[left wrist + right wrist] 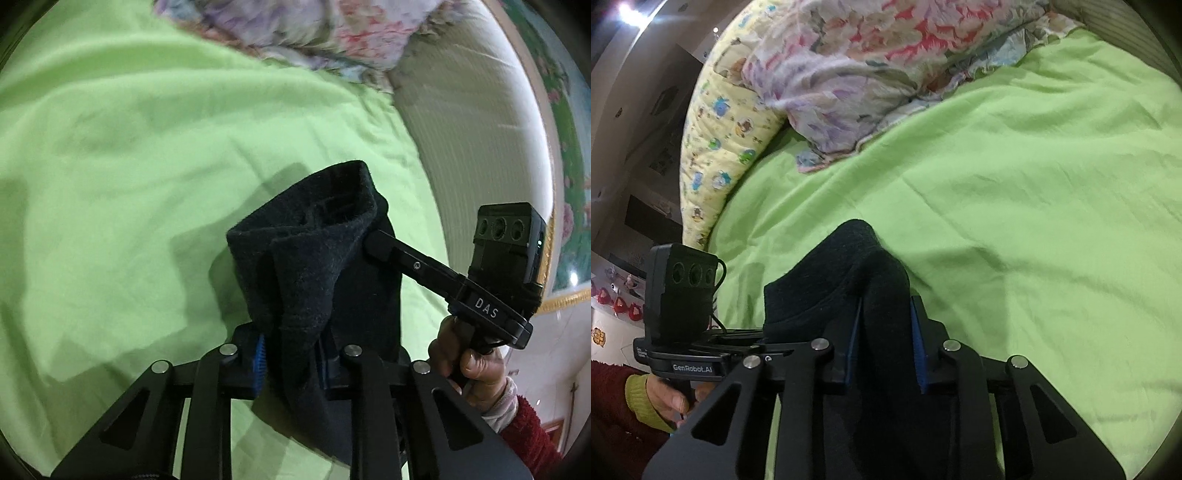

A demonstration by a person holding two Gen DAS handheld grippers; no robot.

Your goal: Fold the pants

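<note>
The black fleece pants hang bunched between both grippers, lifted above the green sheet. My left gripper is shut on a thick fold of the pants between its blue pads. My right gripper is shut on another fold of the pants, which stands up above its pads. In the left wrist view the right gripper's finger reaches into the cloth from the right. In the right wrist view the left gripper's body sits at the far left, close by.
A floral quilt is heaped at the far side of the bed, with a yellow cartoon-print pillow to its left. A pale headboard curves along the right in the left wrist view. The green sheet spreads wide.
</note>
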